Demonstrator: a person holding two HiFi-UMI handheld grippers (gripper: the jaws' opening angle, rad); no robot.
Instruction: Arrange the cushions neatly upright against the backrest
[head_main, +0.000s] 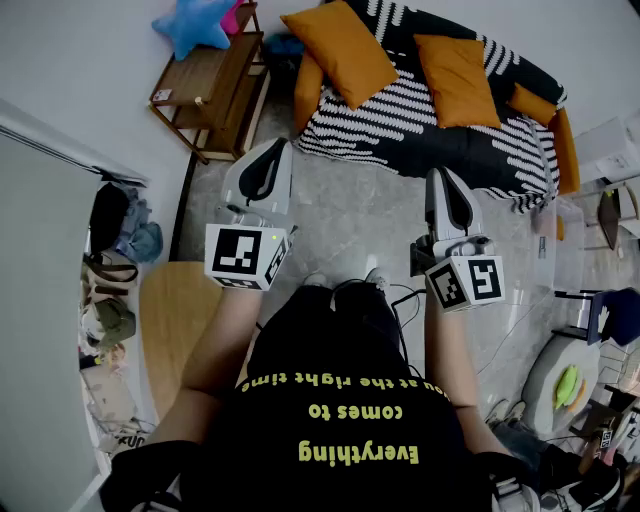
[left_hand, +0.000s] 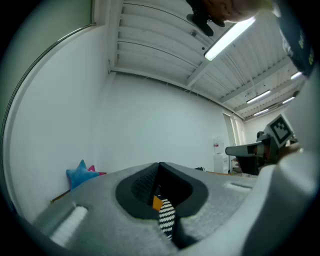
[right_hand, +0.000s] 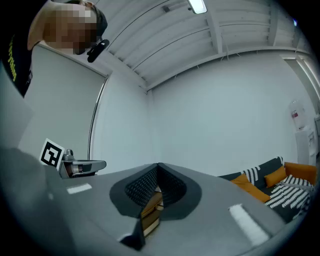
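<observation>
A sofa with a black-and-white striped cover stands at the far side of the floor. One orange cushion lies tilted on its left end and a second orange cushion lies near its middle. More orange cushions sit at the left arm and at the right end. My left gripper and right gripper are held level in front of the person, well short of the sofa, both shut and empty. The right gripper view shows the sofa low at the right.
A wooden shelf with a blue star plush stands left of the sofa. A round wooden table and a heap of bags and clothes are at the left. Cables lie on the floor, and small tables crowd the right.
</observation>
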